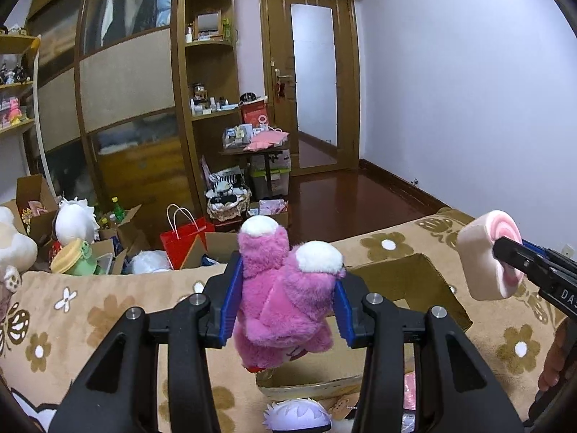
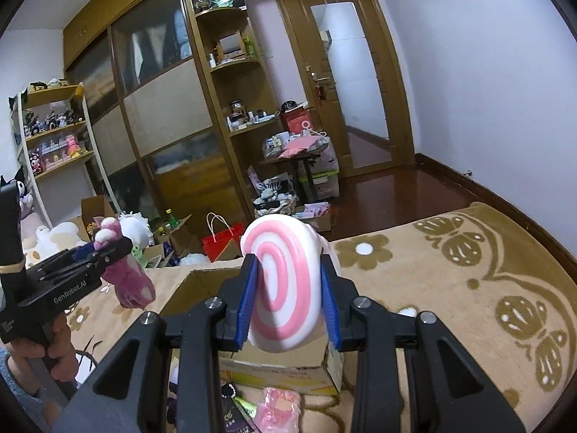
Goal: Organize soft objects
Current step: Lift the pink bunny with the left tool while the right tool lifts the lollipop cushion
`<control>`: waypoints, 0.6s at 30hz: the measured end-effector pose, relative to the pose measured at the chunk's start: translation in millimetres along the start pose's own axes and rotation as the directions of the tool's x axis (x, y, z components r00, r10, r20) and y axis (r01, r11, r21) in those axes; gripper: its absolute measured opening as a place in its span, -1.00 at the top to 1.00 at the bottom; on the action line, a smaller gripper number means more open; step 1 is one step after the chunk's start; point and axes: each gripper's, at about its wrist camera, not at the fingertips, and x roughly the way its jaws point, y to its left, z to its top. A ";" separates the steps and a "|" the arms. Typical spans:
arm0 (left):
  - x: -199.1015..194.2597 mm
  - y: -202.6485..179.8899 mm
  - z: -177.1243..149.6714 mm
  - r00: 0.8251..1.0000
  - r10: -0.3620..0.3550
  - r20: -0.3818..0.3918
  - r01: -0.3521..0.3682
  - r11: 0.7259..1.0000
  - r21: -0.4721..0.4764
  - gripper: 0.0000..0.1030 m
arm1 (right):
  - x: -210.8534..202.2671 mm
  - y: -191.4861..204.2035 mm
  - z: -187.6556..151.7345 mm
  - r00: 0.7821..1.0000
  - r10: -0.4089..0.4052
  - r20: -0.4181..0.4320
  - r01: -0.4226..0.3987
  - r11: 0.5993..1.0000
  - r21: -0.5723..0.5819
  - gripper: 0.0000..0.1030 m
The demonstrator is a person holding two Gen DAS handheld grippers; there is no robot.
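Observation:
My left gripper point(image 1: 285, 306) is shut on a pink plush bear point(image 1: 285, 288) with white-tipped ears, held up above the open cardboard box point(image 1: 429, 270) on the flowered bed cover. In the right wrist view the same bear point(image 2: 130, 278) hangs from the left gripper point(image 2: 108, 252) at the left. My right gripper point(image 2: 288, 299) is shut on a white soft lollipop with a pink spiral point(image 2: 285, 285), over the box point(image 2: 288, 368). From the left wrist view, that lollipop point(image 1: 487, 252) floats at the right, pinched by the right gripper point(image 1: 512, 256).
A beige bed cover point(image 2: 450, 288) with brown flowers spreads under both grippers. A white-haired plush head point(image 1: 295, 415) lies below the left gripper. A pink packet point(image 2: 281, 407) lies before the box. Beyond the bed stand a red paper bag point(image 1: 184, 241), cartons with plush toys point(image 1: 75, 223), and a wardrobe point(image 1: 126, 90).

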 end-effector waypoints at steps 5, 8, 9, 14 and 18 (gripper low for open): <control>5.8 9.3 -2.1 1.000 0.004 -0.014 -0.004 0.998 -0.058 0.15 | 18.9 -1.8 -4.9 0.999 0.029 -0.015 -0.029 0.999 0.026 0.32; 10.7 14.3 -3.2 0.999 -0.022 -0.026 0.020 0.996 -0.087 0.15 | 25.3 1.6 -7.7 0.999 0.030 -0.026 -0.030 1.000 0.009 0.32; 13.5 14.6 -3.6 0.999 -0.019 -0.039 0.016 0.996 -0.084 0.15 | 28.2 1.9 -8.6 0.999 0.033 -0.032 -0.033 0.999 0.005 0.32; 25.2 19.2 -6.8 0.996 -0.054 -0.066 0.046 0.992 -0.116 0.15 | 40.3 -0.5 -12.7 0.997 0.043 -0.066 -0.040 0.998 0.040 0.32; 36.4 22.0 -11.0 0.990 -0.114 -0.087 0.098 0.982 -0.162 0.15 | 47.5 1.4 -15.2 0.995 0.045 -0.087 -0.042 0.998 0.036 0.32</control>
